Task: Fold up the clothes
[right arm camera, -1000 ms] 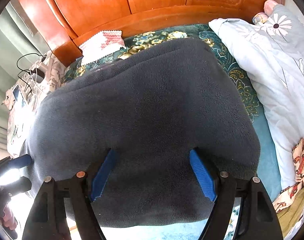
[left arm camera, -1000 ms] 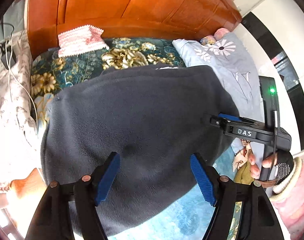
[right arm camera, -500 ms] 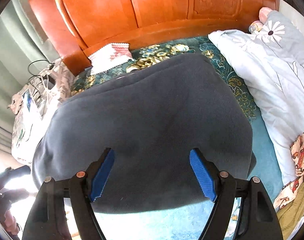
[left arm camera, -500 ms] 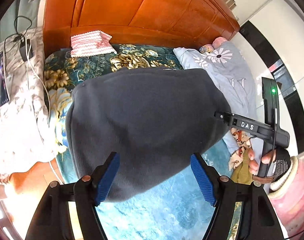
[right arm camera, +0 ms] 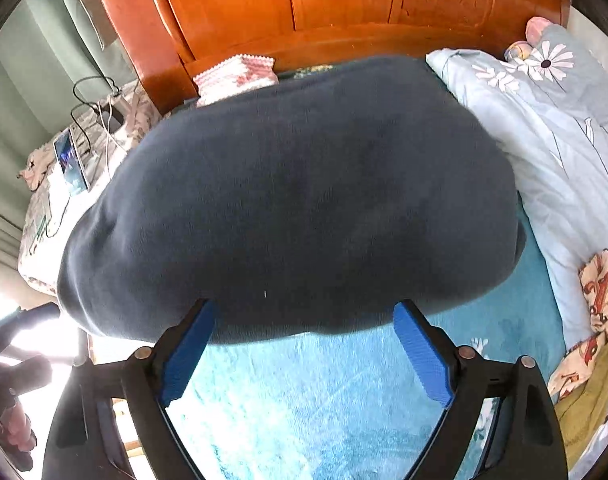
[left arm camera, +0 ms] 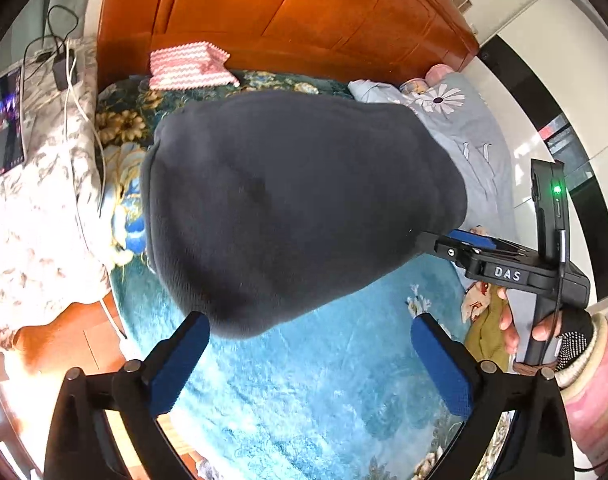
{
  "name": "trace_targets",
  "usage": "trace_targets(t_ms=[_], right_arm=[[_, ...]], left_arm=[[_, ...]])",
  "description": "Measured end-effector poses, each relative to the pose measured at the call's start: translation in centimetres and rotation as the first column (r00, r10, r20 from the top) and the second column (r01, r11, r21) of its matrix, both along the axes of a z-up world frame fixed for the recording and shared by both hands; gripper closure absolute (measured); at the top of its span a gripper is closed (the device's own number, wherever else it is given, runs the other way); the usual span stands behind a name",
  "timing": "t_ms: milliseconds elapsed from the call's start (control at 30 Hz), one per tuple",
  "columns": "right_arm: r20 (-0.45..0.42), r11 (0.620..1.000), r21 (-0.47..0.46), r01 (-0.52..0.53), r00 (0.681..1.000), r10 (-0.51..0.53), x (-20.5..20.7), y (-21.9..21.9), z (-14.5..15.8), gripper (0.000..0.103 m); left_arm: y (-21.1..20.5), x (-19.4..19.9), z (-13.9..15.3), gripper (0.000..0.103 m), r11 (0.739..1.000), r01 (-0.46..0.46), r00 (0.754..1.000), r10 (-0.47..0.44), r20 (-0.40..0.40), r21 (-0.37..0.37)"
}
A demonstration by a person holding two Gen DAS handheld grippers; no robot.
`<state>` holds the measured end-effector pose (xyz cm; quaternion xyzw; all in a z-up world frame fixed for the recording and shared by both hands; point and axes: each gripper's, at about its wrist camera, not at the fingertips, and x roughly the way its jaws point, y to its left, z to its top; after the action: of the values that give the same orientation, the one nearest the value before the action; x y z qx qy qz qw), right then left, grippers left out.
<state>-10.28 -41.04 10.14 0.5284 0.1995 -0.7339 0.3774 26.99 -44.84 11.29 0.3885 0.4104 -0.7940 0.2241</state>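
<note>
A dark grey fleece garment (left arm camera: 295,200) lies folded in a thick rounded pile on the teal floral bedspread (left arm camera: 304,392); it also fills the right wrist view (right arm camera: 295,200). My left gripper (left arm camera: 310,364) is open and empty, just short of the garment's near edge. My right gripper (right arm camera: 304,354) is open and empty, its blue pads at the garment's near edge. In the left wrist view the right gripper's body (left arm camera: 504,268) is at the garment's right side.
An orange wooden headboard (left arm camera: 304,12) stands behind. A pink-and-white folded cloth (left arm camera: 187,66) lies by it. A pale blue flowered quilt (right arm camera: 544,120) is at the right, patterned and olive clothes (right arm camera: 592,380) at the right foreground. A bedside stand with phone (right arm camera: 69,160) and cables is at the left.
Both grippers have drawn back from the garment, which now lies farther ahead with bare bedspread showing between the fingers. Both stayed open.
</note>
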Motion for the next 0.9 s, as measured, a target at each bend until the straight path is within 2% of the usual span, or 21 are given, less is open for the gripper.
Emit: trace_targets(t_ms=[167,300,633,800,900], right_arm=[[0.001,1.000,0.028,0.012,1.000,-0.012,0.6,0.2,-1.2,0.001],[0.007,0.998,0.045,0.034,0.999,-0.034,0.8,0.5,-2.2,0.000],[0.005,0.994,0.072,0.076,0.997,-0.077,1.9,1.2,-4.4,0.000],[0.001,0.994,0.080,0.081,0.997,-0.081,2.6,1.3,-5.1,0.000],[0.000,0.994,0.079,0.081,0.997,-0.081,2.9,1.6,-5.3,0.000]], left_arm=[[0.3,0.0,-1.6,0.000,1.000,0.004,1.000,-0.005,0.026,0.028],[0.4,-0.4,-2.8,0.000,0.998,0.016,0.998,-0.020,0.063,0.054],[2.0,-2.0,-3.2,0.000,0.997,0.052,0.984,-0.043,0.171,-0.050],[2.4,-2.2,-3.2,0.000,0.996,0.067,0.983,-0.054,0.174,-0.065],[2.5,-2.2,-3.2,0.000,0.995,0.076,0.987,-0.065,0.150,-0.065]])
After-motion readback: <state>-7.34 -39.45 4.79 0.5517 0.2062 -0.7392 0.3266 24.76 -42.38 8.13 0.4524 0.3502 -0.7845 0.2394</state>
